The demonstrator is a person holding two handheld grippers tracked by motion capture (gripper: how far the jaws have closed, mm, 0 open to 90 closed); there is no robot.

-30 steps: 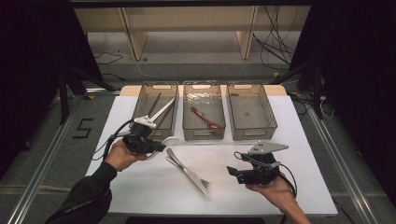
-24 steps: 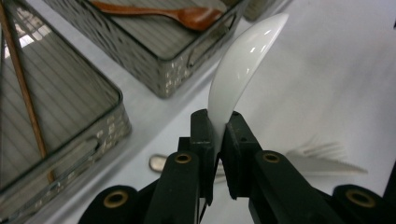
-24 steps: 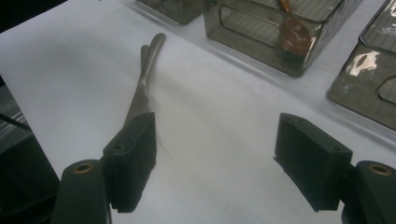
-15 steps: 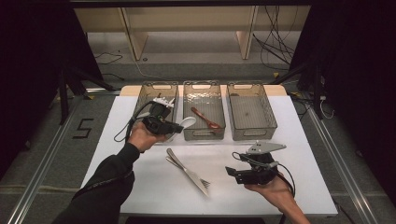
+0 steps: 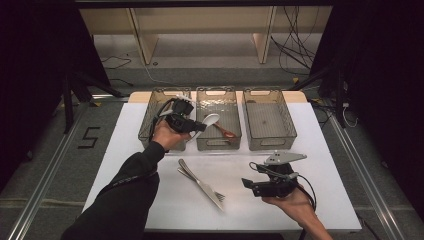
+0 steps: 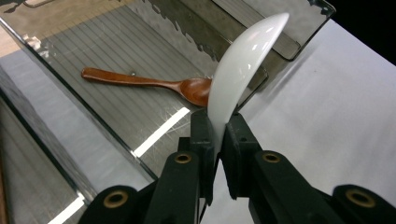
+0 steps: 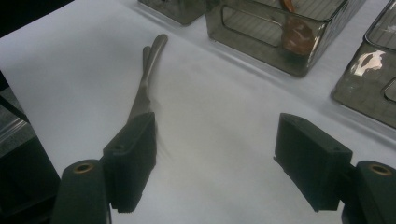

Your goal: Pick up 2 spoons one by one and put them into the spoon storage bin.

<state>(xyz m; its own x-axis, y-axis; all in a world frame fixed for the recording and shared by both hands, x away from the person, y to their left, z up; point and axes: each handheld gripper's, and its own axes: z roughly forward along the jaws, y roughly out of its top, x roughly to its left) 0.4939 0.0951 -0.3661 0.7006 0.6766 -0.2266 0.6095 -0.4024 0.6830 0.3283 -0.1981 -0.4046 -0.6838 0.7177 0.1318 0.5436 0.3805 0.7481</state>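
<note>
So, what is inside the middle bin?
A brown wooden spoon lies on the floor of the middle bin. The white spoon, held by the left gripper, hangs over it and covers part of the wooden spoon's bowl.

White plastic spoon (image 6: pixel 243 70): handle hidden between the left claw (image 6: pixel 217 140) pads. Metal cutlery (image 7: pixel 147 79) on the counter: tips covered by right claw's pad. Wooden spoon (image 7: pixel 294 32) cut off at the frame top.
</note>
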